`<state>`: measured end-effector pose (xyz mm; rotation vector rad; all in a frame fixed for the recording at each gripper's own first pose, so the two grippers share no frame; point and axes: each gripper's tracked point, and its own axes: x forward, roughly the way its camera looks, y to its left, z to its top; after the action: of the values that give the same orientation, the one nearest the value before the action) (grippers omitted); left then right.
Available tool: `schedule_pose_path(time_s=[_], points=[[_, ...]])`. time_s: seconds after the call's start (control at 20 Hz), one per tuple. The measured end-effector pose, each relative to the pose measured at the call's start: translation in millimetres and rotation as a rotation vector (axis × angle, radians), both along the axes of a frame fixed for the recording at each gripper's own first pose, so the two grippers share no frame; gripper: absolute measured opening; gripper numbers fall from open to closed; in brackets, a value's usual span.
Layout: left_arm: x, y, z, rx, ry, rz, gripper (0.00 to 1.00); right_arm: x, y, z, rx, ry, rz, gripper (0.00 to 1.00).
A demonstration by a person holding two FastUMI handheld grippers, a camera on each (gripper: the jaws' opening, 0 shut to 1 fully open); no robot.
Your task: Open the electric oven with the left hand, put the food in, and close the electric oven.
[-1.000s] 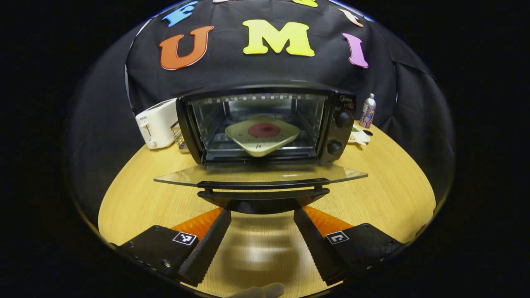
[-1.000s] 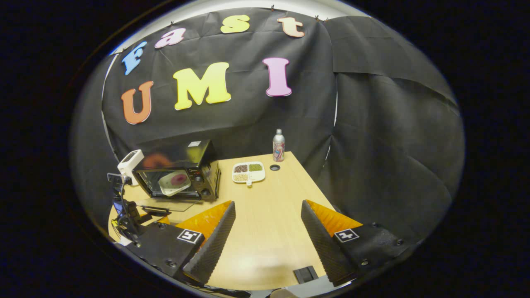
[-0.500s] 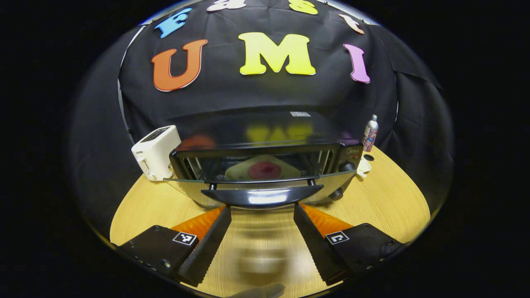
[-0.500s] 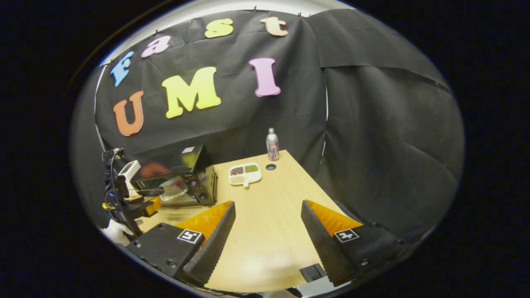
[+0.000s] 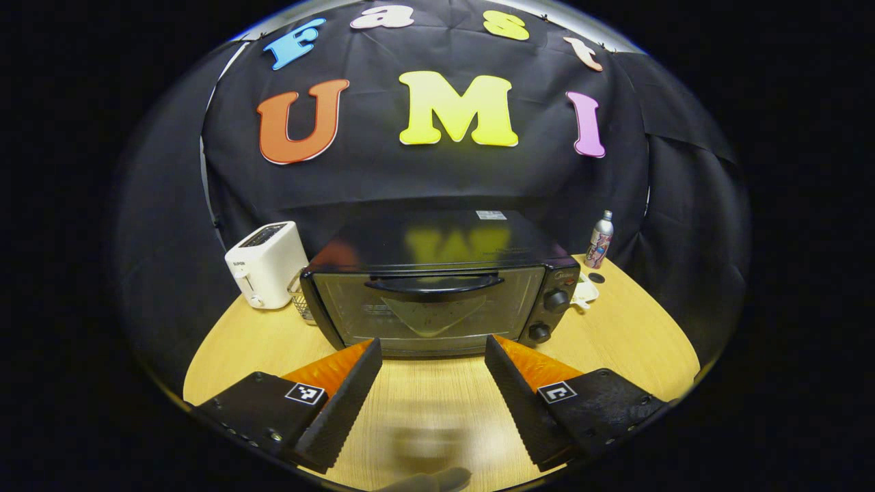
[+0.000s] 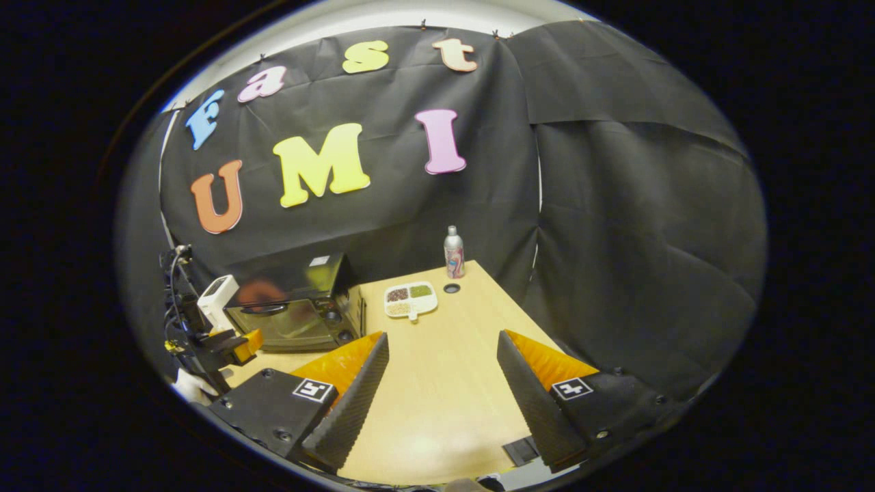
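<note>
The electric oven [image 5: 437, 287] sits on the wooden table [image 5: 636, 335] straight ahead of my left gripper [image 5: 433, 400], just beyond the fingertips and centred between them, with its glass door shut flush against the body. The black door handle [image 5: 435, 283] runs across the top of the door, above the gap between my left fingers [image 5: 342, 403]. Through the glass I can make out a pale plate [image 5: 433, 315] inside, though the food on it is too dim to tell. My left fingers are spread wide, holding nothing, and they touch nothing on the oven. Past my left-side finger stands a white toaster [image 5: 265, 264], beside the oven, with a small wire basket [image 5: 301, 306] between the two. Past my right-side finger, beyond the oven's two control knobs [image 5: 555, 301], stands a slim bottle [image 5: 600, 240] near the booth wall. My right gripper [image 6: 440, 396] hangs over bare table well off to the oven's knob side, its fingers also spread apart and empty. Ahead of that gap lie a white divided tray [image 6: 410, 298] of beans and grains and the same bottle behind it; the oven is far off past its left-side finger, with my left gripper in front of it.
</note>
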<state>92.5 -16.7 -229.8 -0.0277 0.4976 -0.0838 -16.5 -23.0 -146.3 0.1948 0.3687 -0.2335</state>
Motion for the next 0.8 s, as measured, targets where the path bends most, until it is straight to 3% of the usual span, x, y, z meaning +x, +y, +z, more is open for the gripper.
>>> schedule_pose_path(time_s=[0.2,0.3,0.5,0.55,0.8], points=[[-35,8,71,-0.001,-0.129,-0.011,0.97,-7,16,37,-0.026,-0.08,0.046,0.96],[-56,12,113,-0.009,-0.204,0.006,0.97,-15,21,61,-0.041,-0.134,0.074,1.0],[-113,19,184,-0.01,-0.328,0.05,0.96,-42,16,101,-0.071,-0.245,0.124,0.96],[-127,20,195,-0.008,-0.341,0.063,0.95,-50,12,107,-0.078,-0.262,0.138,1.0],[-197,13,234,0.019,-0.413,0.111,0.96,-95,-12,125,-0.089,-0.325,0.173,0.96]])
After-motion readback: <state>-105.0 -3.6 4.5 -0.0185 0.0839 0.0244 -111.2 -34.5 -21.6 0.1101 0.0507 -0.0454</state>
